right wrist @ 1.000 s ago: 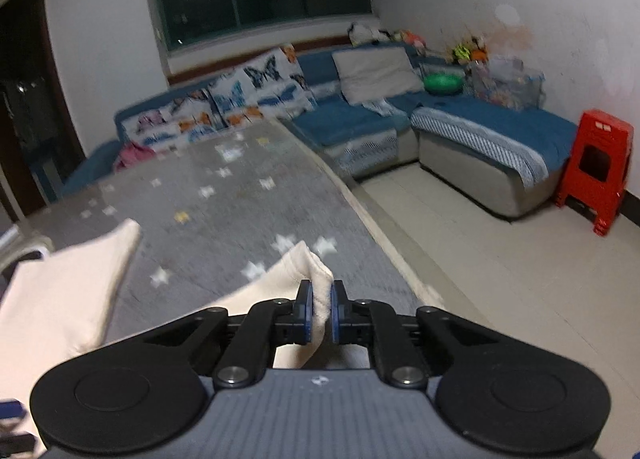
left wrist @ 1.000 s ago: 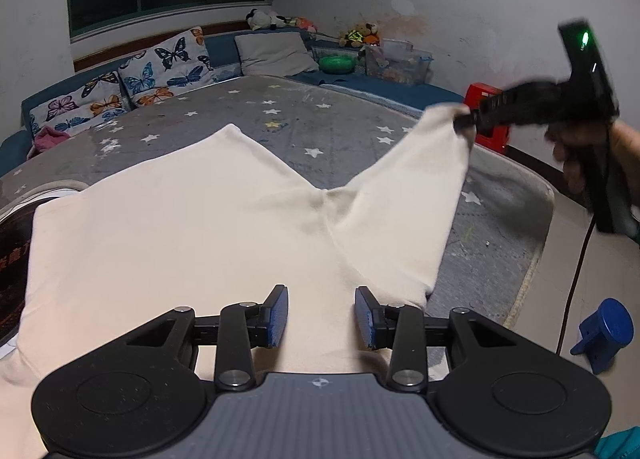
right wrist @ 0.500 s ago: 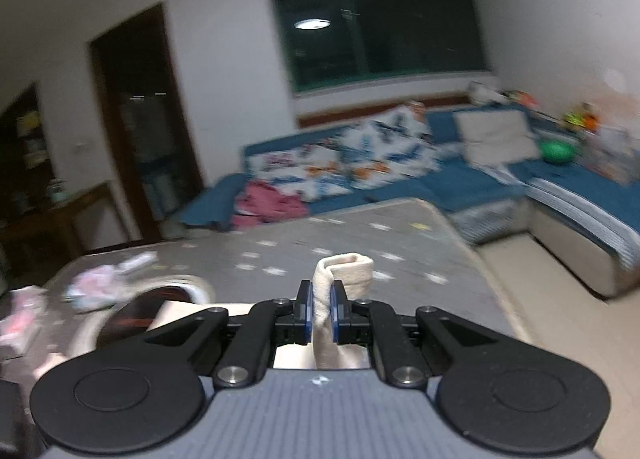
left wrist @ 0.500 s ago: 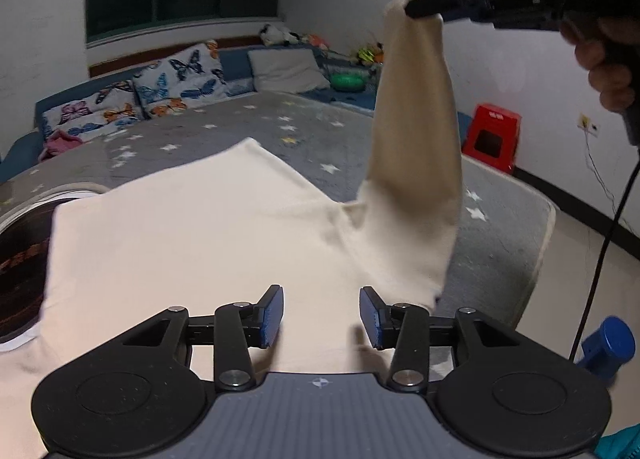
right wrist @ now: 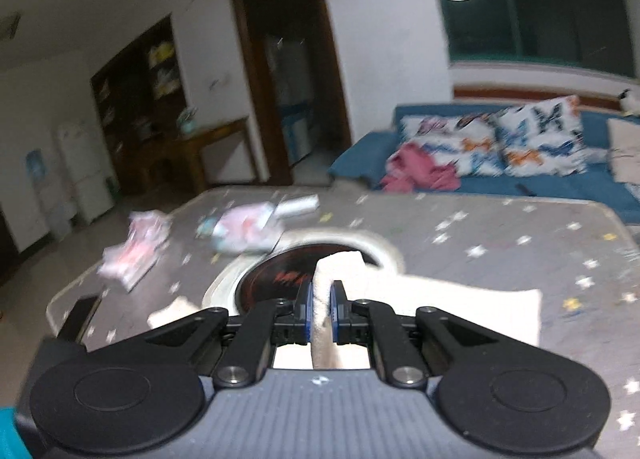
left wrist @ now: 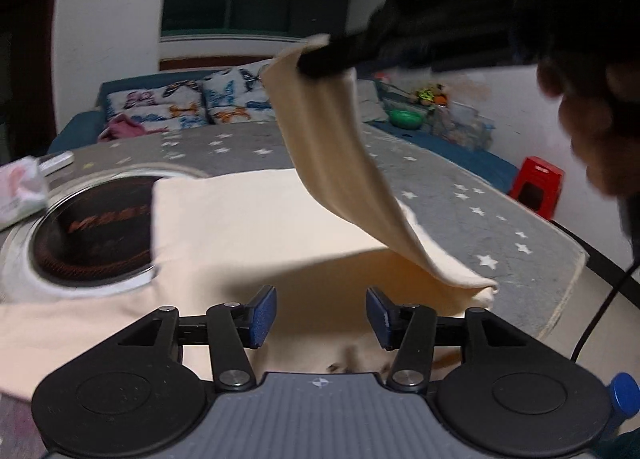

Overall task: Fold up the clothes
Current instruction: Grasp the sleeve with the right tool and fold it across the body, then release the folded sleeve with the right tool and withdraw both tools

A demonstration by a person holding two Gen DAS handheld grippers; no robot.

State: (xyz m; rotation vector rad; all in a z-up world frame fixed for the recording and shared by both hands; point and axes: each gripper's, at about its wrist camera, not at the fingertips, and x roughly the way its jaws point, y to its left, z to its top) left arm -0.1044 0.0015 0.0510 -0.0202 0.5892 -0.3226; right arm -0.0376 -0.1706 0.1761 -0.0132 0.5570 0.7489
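1. Right gripper: the jaws are clenched on the end of one leg of the cream garment. A fold of cloth stands up between the blue pads and rises above them. The pinch sits at the hem, presumably so that the whole leg hangs free and can be carried as one flap.

2. Lifted leg: in the left wrist view it arcs from the right gripper, high above the left jaws, down to a crease just beyond and to the right of them. The rest of the garment lies flat on the star-patterned grey cover, ahead of and beneath the left jaws.

3. Left gripper: the jaws are opening and grasp nothing. Cloth lies below the gap, but the pads do not press on it. It hovers low over the near edge, likely placed to steady the garment or take a new hold.

4. Judged step: folding the raised leg across onto the other half. The dark round inset ahead and to the left of the left jaws is partly covered by cloth.
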